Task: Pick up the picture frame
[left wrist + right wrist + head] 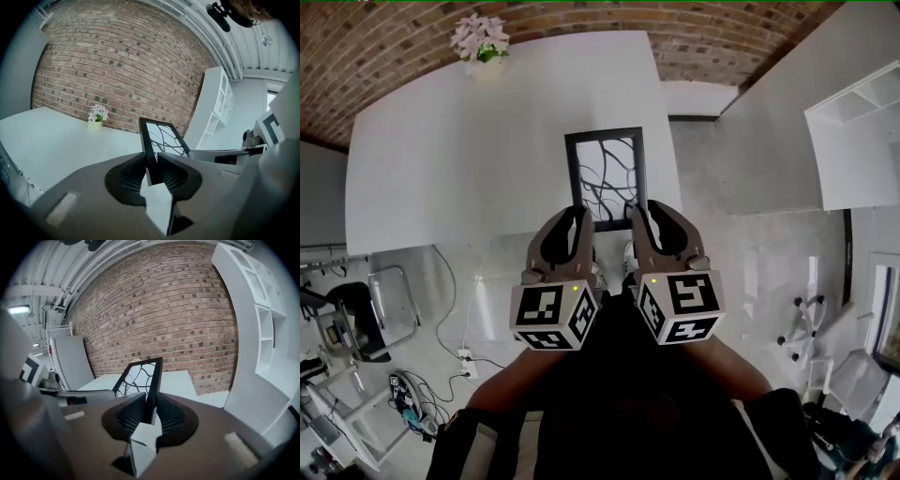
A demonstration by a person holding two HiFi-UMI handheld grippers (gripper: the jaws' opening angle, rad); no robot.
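Note:
The picture frame point(605, 173) is black, with a dark branch pattern on white glass. In the head view it lies lengthwise over the near right part of the white table point(469, 159). My left gripper point(582, 217) is shut on the frame's left rail near its near corner. My right gripper point(641, 214) is shut on the right rail opposite. In the left gripper view the frame point(161, 138) runs out from between the jaws of the left gripper point(153, 161). The right gripper view shows the frame point(140, 373) clamped the same way in the right gripper point(150, 405). Its far end points up, clear of the tabletop.
A small pot of pale flowers point(481, 42) stands at the table's far edge by the brick wall. White shelving point(862, 131) stands to the right. A chair point(384, 305) and cables point(459, 352) are on the floor at the left, below the table's near edge.

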